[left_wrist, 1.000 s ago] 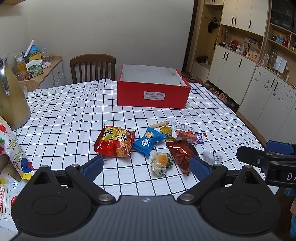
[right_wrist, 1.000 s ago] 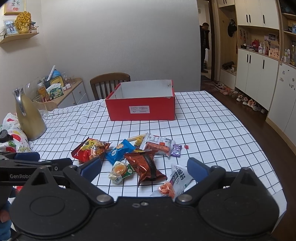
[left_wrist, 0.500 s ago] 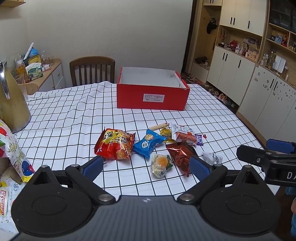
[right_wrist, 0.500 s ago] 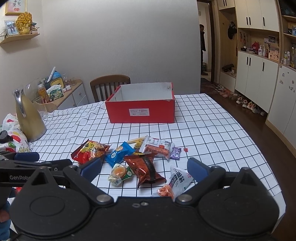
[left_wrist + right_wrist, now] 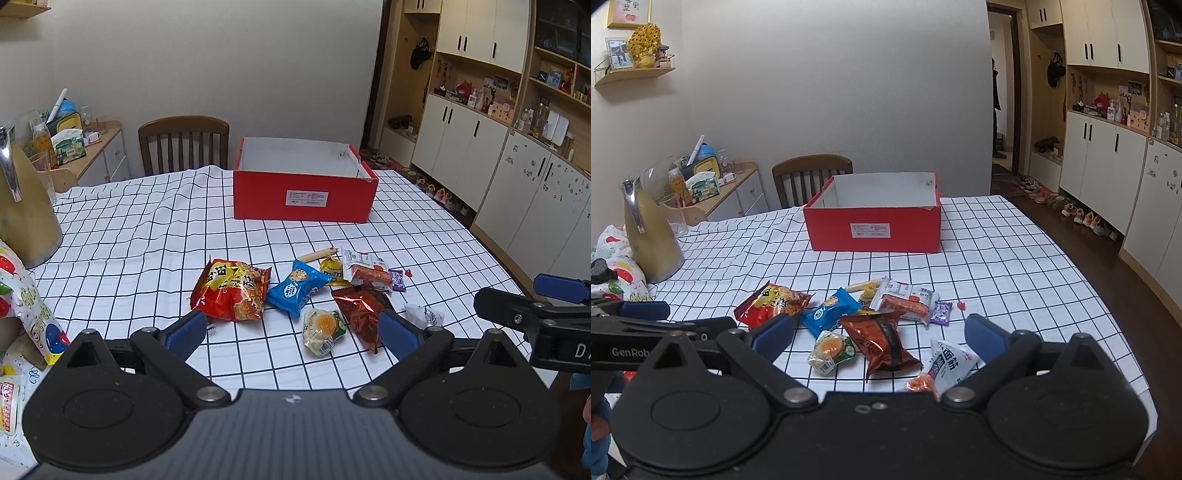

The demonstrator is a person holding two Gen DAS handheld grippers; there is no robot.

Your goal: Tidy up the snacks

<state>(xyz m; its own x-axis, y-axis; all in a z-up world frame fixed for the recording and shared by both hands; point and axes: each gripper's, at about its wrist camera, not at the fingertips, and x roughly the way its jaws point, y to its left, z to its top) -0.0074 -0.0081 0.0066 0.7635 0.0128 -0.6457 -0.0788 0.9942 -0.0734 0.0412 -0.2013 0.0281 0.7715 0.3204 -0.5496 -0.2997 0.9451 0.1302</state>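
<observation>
— While hovering short of the snacks, left gripper (image 5: 291,330) spread wide, gripping nothing; right gripper (image 5: 877,338) likewise wide apart and empty.

— Nearest to each?

— Just ahead of the left one: orange packet (image 5: 232,290), blue packet (image 5: 297,288), clear egg pack (image 5: 322,328). Close by the right finger (image 5: 982,338) of the right one: white pouch (image 5: 945,365).

— Step in hand?

— Probably the very start: nothing picked, red box (image 5: 303,192) well beyond the pile, apparently empty. Next, likely lower onto one packet, pinch, carry forward to the box.

— Lie of the brown packet (image 5: 882,341)?

— Flat, long axis running roughly away from the right gripper, slightly slanted.
</observation>
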